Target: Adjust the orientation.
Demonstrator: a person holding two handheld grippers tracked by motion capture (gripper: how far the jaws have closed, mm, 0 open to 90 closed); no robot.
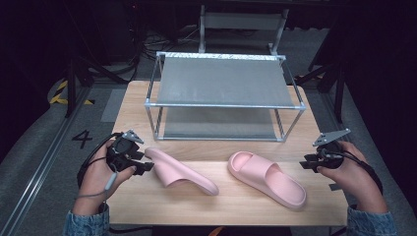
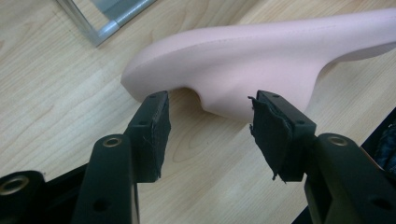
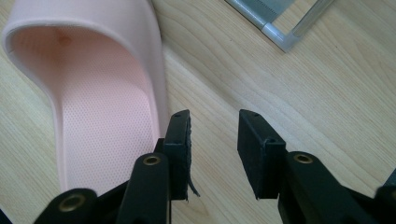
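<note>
At far left of the high view, the left hand (image 1: 98, 174) on the left tongs (image 1: 143, 166), jaws spread wide apart and gripping nothing, tips just short of the heel end of a pale pink foam slide sandal lying on its side (image 1: 182, 172) on the light wooden worktop (image 1: 147, 201). In the left gripper view, the left tongs (image 2: 208, 128) released, that tipped sandal (image 2: 280, 60) arching across just beyond the torn black pads (image 2: 273, 135), apart from them.

Behind centre, a two-tier metal-framed shoe rack with grey fabric shelves (image 1: 223, 81), both shelves bare.

Right of centre, a second pale pink foam slide sandal (image 1: 268, 179) flat on its sole, well apart from the first.

At far right, the right hand (image 1: 351, 174) around the right tongs (image 1: 306, 164), near the upright sandal. In the right gripper view, the right tongs (image 3: 214, 140) released over bare wood, the upright sandal (image 3: 102, 93) just beside one pad (image 3: 180, 149); contact cannot be told. A rack corner (image 3: 285, 39) beyond.
</note>
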